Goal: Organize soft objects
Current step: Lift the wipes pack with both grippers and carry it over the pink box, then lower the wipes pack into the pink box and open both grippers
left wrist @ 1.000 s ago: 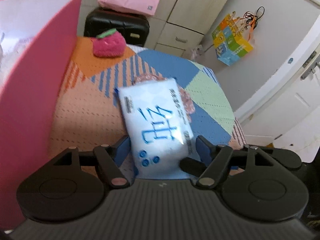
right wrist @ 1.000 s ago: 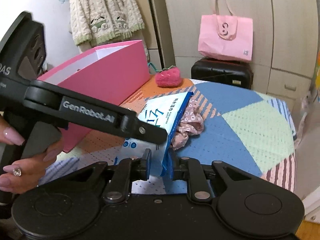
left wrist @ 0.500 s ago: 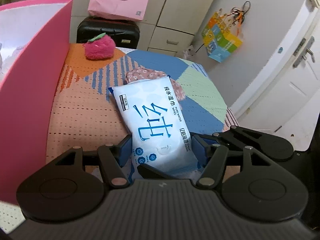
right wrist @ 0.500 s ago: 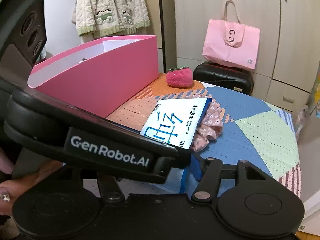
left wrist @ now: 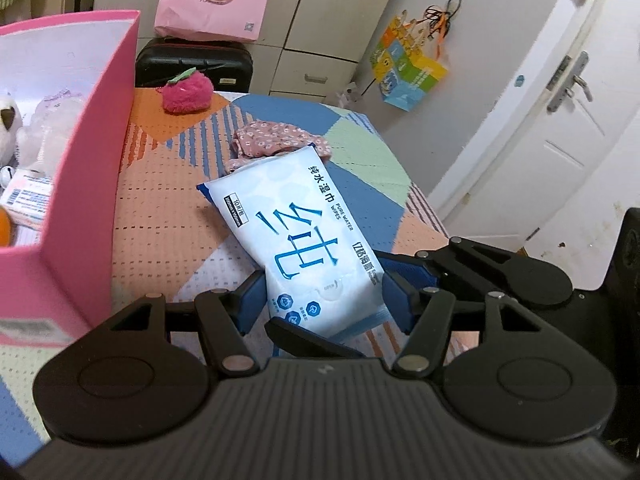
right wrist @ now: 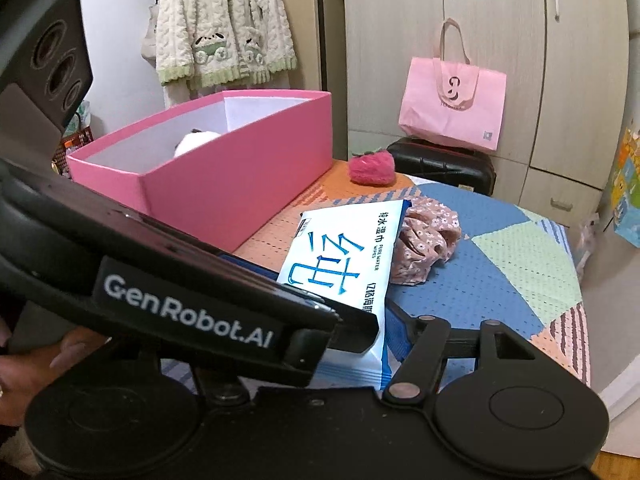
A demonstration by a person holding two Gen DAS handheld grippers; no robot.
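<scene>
A blue-and-white pack of wet wipes [left wrist: 304, 240] lies tilted on the patchwork table cover, its far end resting on a floral pink cloth [left wrist: 276, 140]. My left gripper [left wrist: 324, 300] is open, with its blue pads on either side of the pack's near end. My right gripper [right wrist: 380, 344] sits close on the right, partly hidden behind the left tool; its jaws look spread beside the pack [right wrist: 340, 264]. A fuzzy pink strawberry toy [left wrist: 186, 92] lies at the far edge. The pink box [right wrist: 224, 184] on the left holds a white plush and other items.
The table's edge [left wrist: 424, 204] curves off to the right. A black suitcase [left wrist: 192, 64] with a pink tote bag [left wrist: 216, 0] stands behind the table. A white door [left wrist: 560, 120] is on the right. A knit cardigan [right wrist: 224, 28] hangs on the wall.
The right gripper has let go of the pack's near edge and opened. The pack has sunk to lie between the left gripper's pads. Both tools have pulled back slightly.
</scene>
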